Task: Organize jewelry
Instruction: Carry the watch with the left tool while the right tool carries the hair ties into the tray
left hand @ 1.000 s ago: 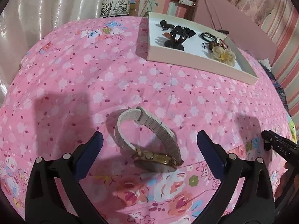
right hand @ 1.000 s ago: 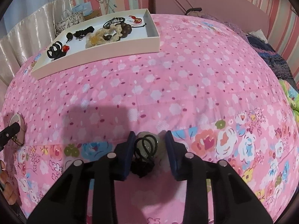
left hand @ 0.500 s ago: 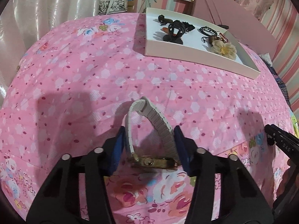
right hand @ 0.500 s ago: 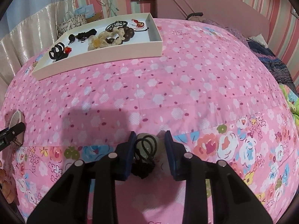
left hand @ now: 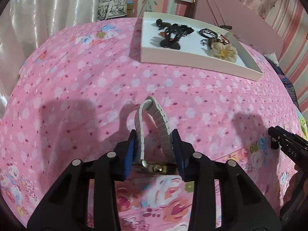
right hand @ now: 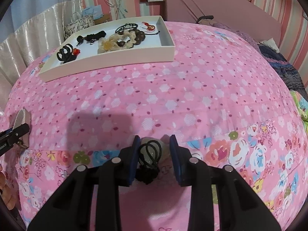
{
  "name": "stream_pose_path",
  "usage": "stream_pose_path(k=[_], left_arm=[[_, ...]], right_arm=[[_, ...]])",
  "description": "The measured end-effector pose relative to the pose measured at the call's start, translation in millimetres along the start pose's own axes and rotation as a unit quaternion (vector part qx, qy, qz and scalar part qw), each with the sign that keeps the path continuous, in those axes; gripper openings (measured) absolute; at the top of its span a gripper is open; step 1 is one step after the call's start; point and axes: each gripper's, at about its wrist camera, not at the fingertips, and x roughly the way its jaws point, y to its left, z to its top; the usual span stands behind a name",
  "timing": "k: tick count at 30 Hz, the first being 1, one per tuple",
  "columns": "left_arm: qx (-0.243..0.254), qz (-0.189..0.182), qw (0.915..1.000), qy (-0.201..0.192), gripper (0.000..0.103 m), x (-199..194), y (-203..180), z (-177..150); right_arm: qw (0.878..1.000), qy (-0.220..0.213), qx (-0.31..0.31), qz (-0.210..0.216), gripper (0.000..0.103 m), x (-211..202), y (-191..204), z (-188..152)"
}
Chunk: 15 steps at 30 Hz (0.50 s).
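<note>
A watch [left hand: 163,132] with a pale link strap and gold case lies on the pink floral bedspread. My left gripper [left hand: 154,152] straddles it, its jaws closing, and both blue pads press the strap's sides into a narrow loop. In the right wrist view the same watch [right hand: 21,119] and left gripper [right hand: 13,134] show at the far left. My right gripper [right hand: 154,154] is shut on a pale round stone pendant [right hand: 150,152] wrapped in black cord, its knot hanging below. The right gripper's tip [left hand: 284,144] shows at the left wrist view's right edge. A white tray [left hand: 192,61] sits beyond.
The tray [right hand: 115,61] holds a black hair clip [right hand: 65,53], a cream crochet flower [right hand: 107,45], a dark bead bracelet [right hand: 134,36] and cords. A pink headboard [right hand: 221,9] stands behind the bed, a shiny curtain [left hand: 48,9] is at left, and folded clothes [right hand: 284,67] lie at right.
The left jaws have come in from wide open to press on the watch strap, squeezing its loop narrow. The right gripper and its pendant have kept still.
</note>
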Motion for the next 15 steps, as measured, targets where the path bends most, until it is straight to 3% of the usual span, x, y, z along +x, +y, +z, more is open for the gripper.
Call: stream_pose_path(k=[9,15], left_arm=[[0.024,-0.013,0.9995,-0.017,0.03,-4.1,-28.4,40.1],[0.018,-0.017,0.9997,-0.006,0.028,6.1,-30.2,45.4]], right_arm=[[1.0,-0.022,-0.004,0.015,0.032,-11.9,3.8,33.9],[1.0,-0.018,-0.007,0.022,0.032,-5.5,4.4,37.3]])
